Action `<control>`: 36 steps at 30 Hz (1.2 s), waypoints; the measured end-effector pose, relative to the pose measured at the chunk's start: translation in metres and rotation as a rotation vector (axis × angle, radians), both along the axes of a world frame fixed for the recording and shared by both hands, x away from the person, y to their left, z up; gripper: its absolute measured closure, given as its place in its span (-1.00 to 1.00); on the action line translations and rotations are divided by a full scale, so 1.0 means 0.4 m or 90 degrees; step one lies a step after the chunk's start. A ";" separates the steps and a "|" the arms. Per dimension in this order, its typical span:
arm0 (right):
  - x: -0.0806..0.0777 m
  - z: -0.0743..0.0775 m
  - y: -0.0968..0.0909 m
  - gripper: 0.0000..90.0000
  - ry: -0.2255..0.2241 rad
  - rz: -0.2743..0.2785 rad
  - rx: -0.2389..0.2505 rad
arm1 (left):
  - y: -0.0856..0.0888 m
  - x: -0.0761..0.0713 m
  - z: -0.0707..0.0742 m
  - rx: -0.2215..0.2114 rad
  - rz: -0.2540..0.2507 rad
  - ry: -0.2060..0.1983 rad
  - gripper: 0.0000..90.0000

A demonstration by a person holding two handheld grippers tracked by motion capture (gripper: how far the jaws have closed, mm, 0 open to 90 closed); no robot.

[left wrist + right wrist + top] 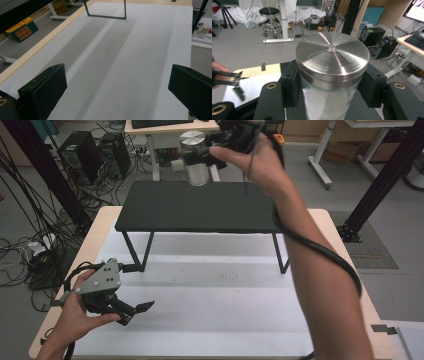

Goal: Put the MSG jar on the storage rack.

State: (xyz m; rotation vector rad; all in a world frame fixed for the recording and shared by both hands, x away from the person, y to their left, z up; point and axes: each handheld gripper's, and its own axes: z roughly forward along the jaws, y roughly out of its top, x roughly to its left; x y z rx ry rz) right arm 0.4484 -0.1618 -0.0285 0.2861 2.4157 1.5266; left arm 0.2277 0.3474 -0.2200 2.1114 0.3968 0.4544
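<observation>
Left claw [131, 311]: low over the near left of the white tabletop [210, 320], jaws spread wide, holding nothing; in the left gripper view only bare sheet lies between the jaws.
Shelf [197, 210]: one low black stand on thin legs, across the far half of the tabletop; its top is bare.
Jar [196, 165]: one glass jar with a brushed steel lid [332, 56] and pale contents, upright, held in the air above the far edge of the shelf, not resting on it.
Right claw [329, 85]: raised at arm's length, jaws pinching the jar on both sides just under the lid.
Progress: the jar appears lifted and carried to the shelf; judged from its height, setting it down and letting go are not yet done.
Count: one jar, one lid, one shelf, two claws; no other loose thing on the tabletop.
</observation>
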 end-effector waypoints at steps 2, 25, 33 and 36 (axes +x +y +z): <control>0.031 -0.032 0.035 -0.05 0.015 -0.002 -0.003 | -0.002 0.005 -0.003 0.002 0.000 0.006 -0.95; 0.140 -0.239 0.090 -0.42 0.091 -0.012 0.025 | 0.013 0.010 -0.020 -0.008 0.009 0.016 -0.95; 0.078 -0.201 -0.018 -0.71 0.069 -0.018 0.020 | 0.010 0.008 -0.029 -0.031 0.020 0.023 -0.95; 0.009 -0.184 -0.106 -0.81 0.058 -0.010 0.014 | 0.003 0.007 -0.025 -0.033 0.018 0.023 -0.95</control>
